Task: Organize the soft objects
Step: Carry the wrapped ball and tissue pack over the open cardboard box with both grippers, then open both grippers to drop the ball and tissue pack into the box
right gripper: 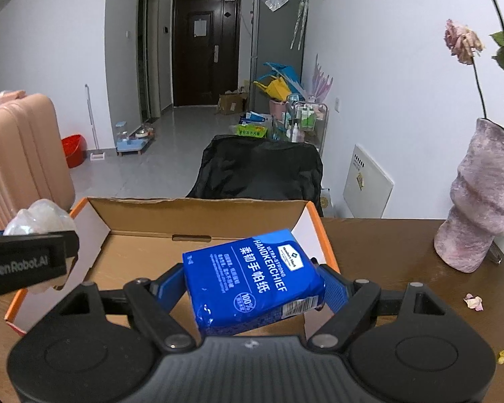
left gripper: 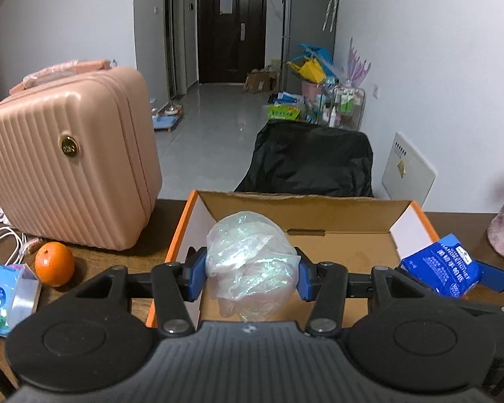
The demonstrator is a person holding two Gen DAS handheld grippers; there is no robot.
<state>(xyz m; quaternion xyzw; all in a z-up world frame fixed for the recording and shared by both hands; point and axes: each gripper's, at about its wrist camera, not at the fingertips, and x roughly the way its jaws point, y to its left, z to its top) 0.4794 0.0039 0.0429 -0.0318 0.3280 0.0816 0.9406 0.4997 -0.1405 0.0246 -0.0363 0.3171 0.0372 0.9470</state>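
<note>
An open cardboard box (left gripper: 336, 208) with orange outer sides stands on the brown table; it also shows in the right wrist view (right gripper: 198, 211). My left gripper (left gripper: 252, 273) is shut on a crumpled clear plastic bag (left gripper: 252, 258) and holds it over the box's left half. My right gripper (right gripper: 253, 285) is shut on a blue handkerchief tissue pack (right gripper: 252, 278) and holds it over the box's right half. The pack also shows at the right of the left wrist view (left gripper: 442, 267). The bag shows at the left of the right wrist view (right gripper: 40, 218).
A pink ribbed case (left gripper: 67, 164) stands left of the box. An orange (left gripper: 54, 263), white cables (left gripper: 3, 238) and a clear-boxed item (left gripper: 6, 294) lie at the table's left. A pink vase (right gripper: 480, 201) with dried flowers stands at the right. A black-covered chair (left gripper: 309, 161) is behind the table.
</note>
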